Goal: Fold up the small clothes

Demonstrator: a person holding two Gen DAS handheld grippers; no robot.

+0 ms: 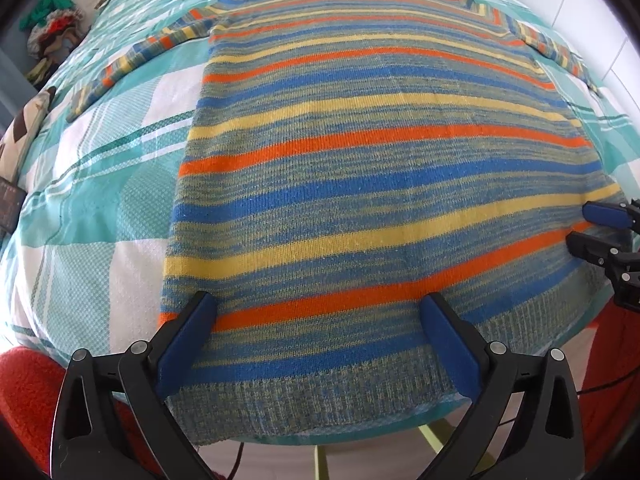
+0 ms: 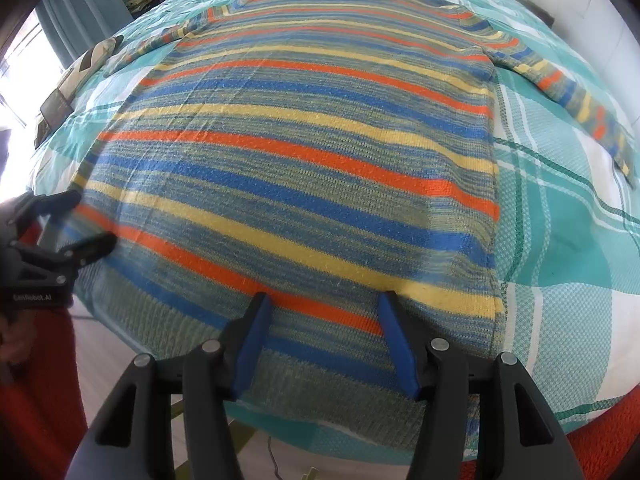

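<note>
**Striped jumper laid flat, both claws poised at the hem**

Spread over a bed (image 1: 100,216) with a teal and white checked cover: one knitted jumper (image 1: 360,168), front flat, neck at the far end, ribbed hem hanging a little over the near edge. Laid out smooth and square, probably so the first fold can start from the bottom corners.

Far left, beyond the bed edge, a heap of coloured clothes (image 1: 56,28). Next, the jumper's left sleeve (image 1: 132,60), stretched out at a slant across the cover. Then the left claw (image 1: 320,308), spread as wide as it goes, hovering over the hem near the left corner, nothing pinched, pads clear of the knit. Likely opened that far to take a broad bite of fabric.

Further right, the right claw (image 2: 324,304), half spread over the hem toward the right seam, also gripping nothing. Last, the right sleeve (image 2: 576,104), lying straight out across the checks.

Bands of orange, yellow and blue over a mottled grey-green ground; thick, soft knit, barely wrinkled.
</note>
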